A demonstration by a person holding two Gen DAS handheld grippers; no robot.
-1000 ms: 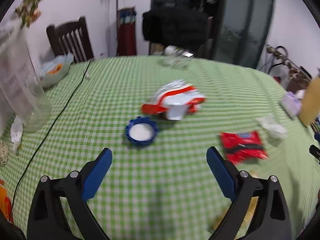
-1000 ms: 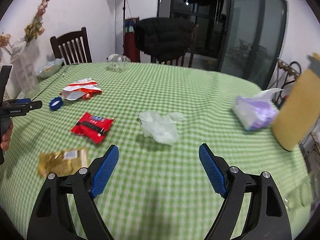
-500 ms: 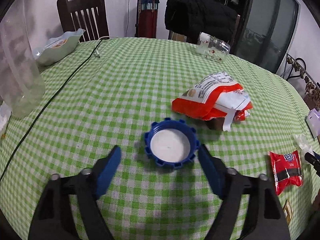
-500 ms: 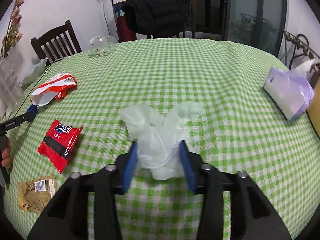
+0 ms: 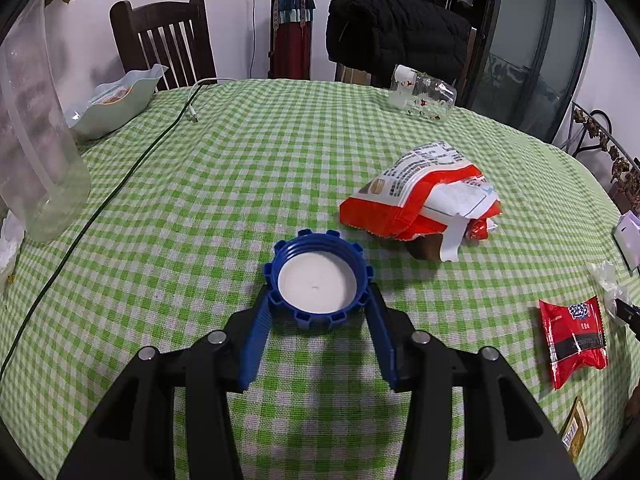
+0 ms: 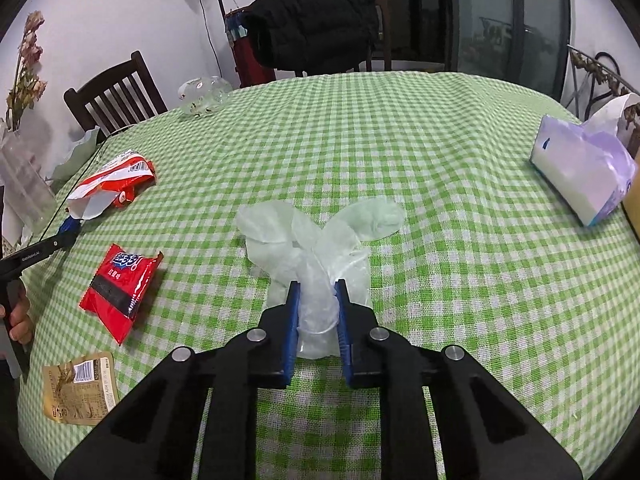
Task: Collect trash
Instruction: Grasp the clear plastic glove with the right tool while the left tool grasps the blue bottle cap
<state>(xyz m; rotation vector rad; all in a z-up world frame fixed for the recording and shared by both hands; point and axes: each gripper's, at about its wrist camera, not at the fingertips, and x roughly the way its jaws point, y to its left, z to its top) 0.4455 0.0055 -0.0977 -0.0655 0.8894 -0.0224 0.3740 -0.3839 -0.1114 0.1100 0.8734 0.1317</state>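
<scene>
Tongs (image 5: 318,300) low, tilted onto blue cap (image 5: 317,282)

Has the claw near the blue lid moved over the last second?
Yes. The left claw came down and forward across the green checked tablecloth to the blue lid; its jaws have just been closing and now touch the lid's sides.

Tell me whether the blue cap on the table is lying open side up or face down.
Open side up. The blue cap shows its white inner liner and threaded rim, between the left gripper fingers.
</scene>
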